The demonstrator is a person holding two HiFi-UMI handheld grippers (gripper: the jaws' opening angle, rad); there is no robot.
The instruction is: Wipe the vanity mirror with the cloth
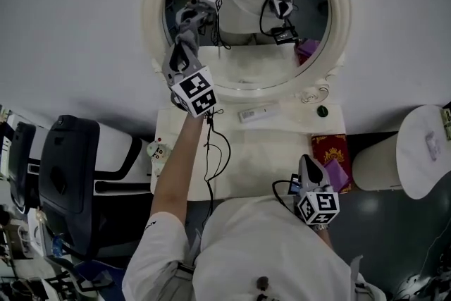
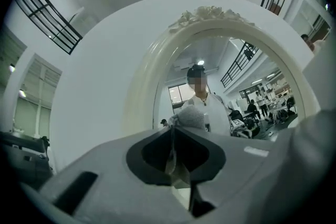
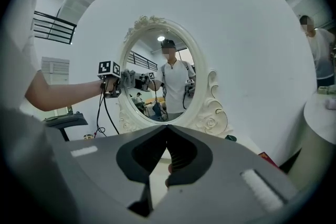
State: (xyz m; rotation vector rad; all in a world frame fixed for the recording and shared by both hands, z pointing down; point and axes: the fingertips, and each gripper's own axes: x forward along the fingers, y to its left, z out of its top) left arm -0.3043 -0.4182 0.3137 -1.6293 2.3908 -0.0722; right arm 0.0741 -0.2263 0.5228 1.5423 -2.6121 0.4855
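Starting at the far left, what stands there?

A black chair [image 1: 67,173], beside the white bench [image 1: 246,158].

And the left claw [image 1: 185,42]?

It is raised on an outstretched arm towards the oval mirror [image 1: 243,60]. In the left gripper view the left claw [image 2: 173,131] is pressed together on a strip of grey cloth [image 2: 191,115], which bunches up just past the tips.

Where is the cloth against the mirror?

In the head view the cloth [image 1: 187,23] meets its own reflection on the left part of the glass. The right gripper view shows the cloth [image 3: 127,77] at the left edge of the mirror [image 3: 157,76].

What lies on the bench?

A white stick-shaped thing [image 1: 257,111] lies near the mirror's foot, with a small green round thing [image 1: 322,111] to its right.

Any containers?

A red box [image 1: 330,146] sits at the bench's right end. A purple thing [image 1: 338,171] touches its near corner; whether it lies in the box or on it, I cannot tell.

And the right claw [image 1: 307,162]?

It is held low near the person's body, over the bench's near right corner. In its own view the right claw [image 3: 167,128] is pressed together at the tips with nothing between.

Furthest right?

A white round stand [image 1: 416,166], with a small pale thing [image 1: 431,144] on top.
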